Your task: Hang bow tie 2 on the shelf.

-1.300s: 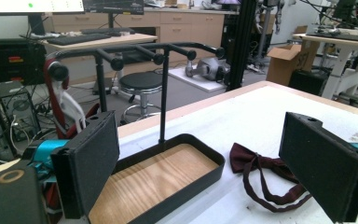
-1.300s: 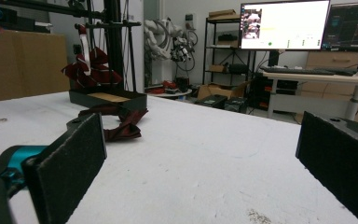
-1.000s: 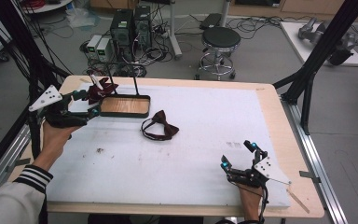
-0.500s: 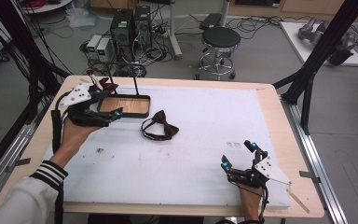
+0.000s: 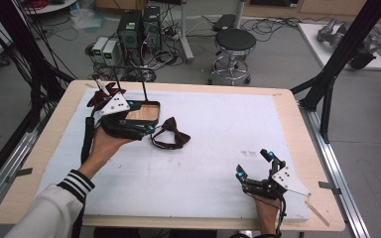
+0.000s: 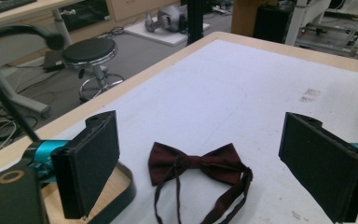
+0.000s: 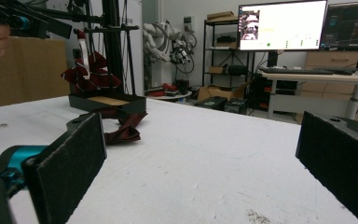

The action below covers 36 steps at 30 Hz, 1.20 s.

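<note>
two grippers, one bow tie: left gripper closing in

two black jaws of the left gripper (image 5: 146,130) are standing spread wide, gripping nothing. in the left gripper view the dark red bow tie (image 6: 198,164) is lying flat on the white mat (image 6: 242,88), just ahead of and between the jaws, its strap looping back toward the camera. since a second ago the left gripper has been moving from the far side of the stand's tray (image 5: 141,113) across toward the bow tie (image 5: 171,139); it is now hovering over the tray's near edge, with its tips just beside the tie's left wing. another dark red bow tie (image 5: 104,93) is hanging on the stand behind the left gripper.

the right gripper (image 5: 255,166) is resting on the mat at the same near-right spot as before, its jaws also spread wide and holding nothing. in the right gripper view the bow tie (image 7: 123,128) is lying well ahead of its left jaw, up against the tray.
</note>
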Tool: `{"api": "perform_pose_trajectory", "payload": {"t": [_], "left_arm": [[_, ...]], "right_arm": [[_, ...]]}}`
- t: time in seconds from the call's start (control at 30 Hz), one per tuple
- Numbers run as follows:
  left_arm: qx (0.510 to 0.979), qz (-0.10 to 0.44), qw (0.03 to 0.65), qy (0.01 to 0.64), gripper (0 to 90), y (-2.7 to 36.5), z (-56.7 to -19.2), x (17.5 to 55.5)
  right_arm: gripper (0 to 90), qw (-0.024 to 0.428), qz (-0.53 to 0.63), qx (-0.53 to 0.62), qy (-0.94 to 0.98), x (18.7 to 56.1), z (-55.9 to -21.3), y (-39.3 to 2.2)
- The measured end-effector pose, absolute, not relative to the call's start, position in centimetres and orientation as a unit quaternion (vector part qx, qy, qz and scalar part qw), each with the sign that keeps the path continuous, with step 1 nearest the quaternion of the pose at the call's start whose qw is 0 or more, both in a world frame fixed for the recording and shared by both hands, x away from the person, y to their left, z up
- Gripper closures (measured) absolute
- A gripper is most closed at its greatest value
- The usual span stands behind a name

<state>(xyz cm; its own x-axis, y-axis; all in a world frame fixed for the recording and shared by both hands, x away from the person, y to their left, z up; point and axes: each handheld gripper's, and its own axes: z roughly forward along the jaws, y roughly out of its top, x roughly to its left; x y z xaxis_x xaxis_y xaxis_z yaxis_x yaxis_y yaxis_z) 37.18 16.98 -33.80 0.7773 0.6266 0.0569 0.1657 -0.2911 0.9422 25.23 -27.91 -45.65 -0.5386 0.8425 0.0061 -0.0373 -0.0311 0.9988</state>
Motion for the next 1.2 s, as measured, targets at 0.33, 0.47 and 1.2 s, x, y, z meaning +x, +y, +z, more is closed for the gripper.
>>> {"api": "perform_pose_trajectory", "payload": {"t": [0.33,0.47,1.2], "left_arm": [[0.787,0.192,0.521,0.27,12.9,13.7,-35.1,37.3],[0.794,0.187,0.511,0.272,13.0,12.6,-35.6,37.4],[0.844,0.144,0.416,0.305,13.1,7.9,-40.1,38.5]], "right_arm": [[0.8,0.345,0.637,0.333,0.603,25.2,-45.7,-27.9],[0.7,0.343,0.638,0.336,0.602,25.2,-45.7,-27.9],[0.7,0.343,0.641,0.337,0.599,25.2,-45.7,-28.1]]}}
